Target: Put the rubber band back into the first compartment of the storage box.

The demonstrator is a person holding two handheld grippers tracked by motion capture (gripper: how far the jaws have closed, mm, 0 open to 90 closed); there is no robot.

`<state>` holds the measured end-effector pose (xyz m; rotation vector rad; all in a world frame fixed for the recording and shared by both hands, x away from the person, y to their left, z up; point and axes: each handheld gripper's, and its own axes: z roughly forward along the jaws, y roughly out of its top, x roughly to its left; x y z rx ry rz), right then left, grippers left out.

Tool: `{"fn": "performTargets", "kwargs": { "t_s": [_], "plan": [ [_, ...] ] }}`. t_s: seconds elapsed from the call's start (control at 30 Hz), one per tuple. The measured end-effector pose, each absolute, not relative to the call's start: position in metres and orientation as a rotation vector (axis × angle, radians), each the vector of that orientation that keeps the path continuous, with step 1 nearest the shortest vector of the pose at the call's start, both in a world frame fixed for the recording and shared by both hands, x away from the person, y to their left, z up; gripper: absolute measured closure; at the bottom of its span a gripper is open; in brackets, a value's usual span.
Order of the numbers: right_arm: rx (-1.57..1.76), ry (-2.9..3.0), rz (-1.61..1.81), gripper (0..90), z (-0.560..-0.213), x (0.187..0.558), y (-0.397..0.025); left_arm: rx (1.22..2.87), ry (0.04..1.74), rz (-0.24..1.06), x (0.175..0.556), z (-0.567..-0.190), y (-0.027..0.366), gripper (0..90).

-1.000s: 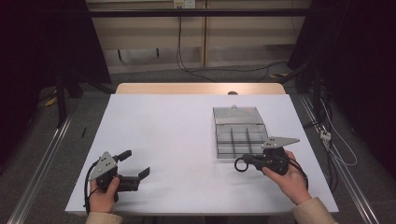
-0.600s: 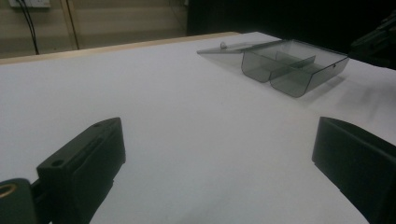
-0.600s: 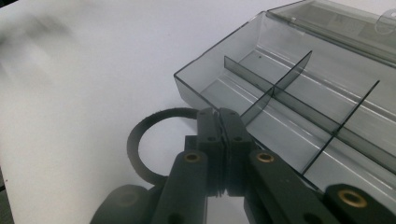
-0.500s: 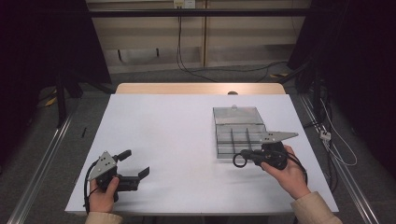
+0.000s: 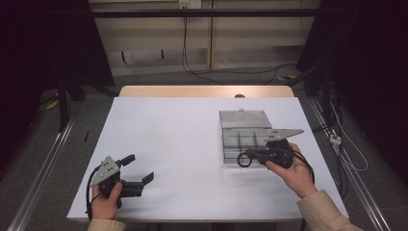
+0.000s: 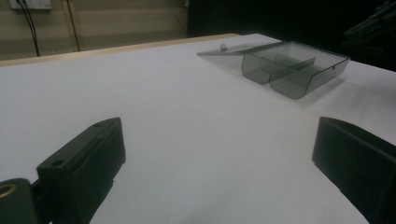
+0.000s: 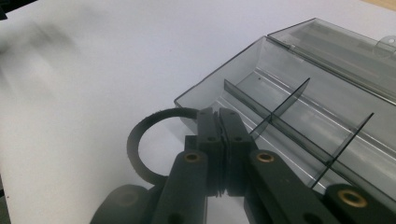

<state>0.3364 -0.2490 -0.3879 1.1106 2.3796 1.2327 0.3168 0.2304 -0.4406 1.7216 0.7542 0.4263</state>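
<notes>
- On the right half of the white table (image 5: 192, 139), a smoky clear compartment box (image 5: 243, 139) is lying with its long axis running away from the person and its lid (image 5: 243, 117) folded flat beyond it.
- Right gripper (image 5: 252, 156) is pinching a black ring (image 7: 144, 140) at the box's near left corner, jaws closed on the ring; the right gripper view is revealing the thin dividers (image 7: 289, 105).
- Left gripper (image 5: 137, 169) is resting near the front left edge, jaws wide apart.
</notes>
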Motion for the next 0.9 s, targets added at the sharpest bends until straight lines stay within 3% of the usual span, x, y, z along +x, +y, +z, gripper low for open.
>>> {"fn": "performTargets", "kwargs": {
  "t_s": [0.9],
  "plan": [
    [1.123,2.355,1.222,89.0,-0.386,0.357,-0.246,1.716,0.752,0.421,0.317,-0.439,0.228,2.5]
  ]
}}
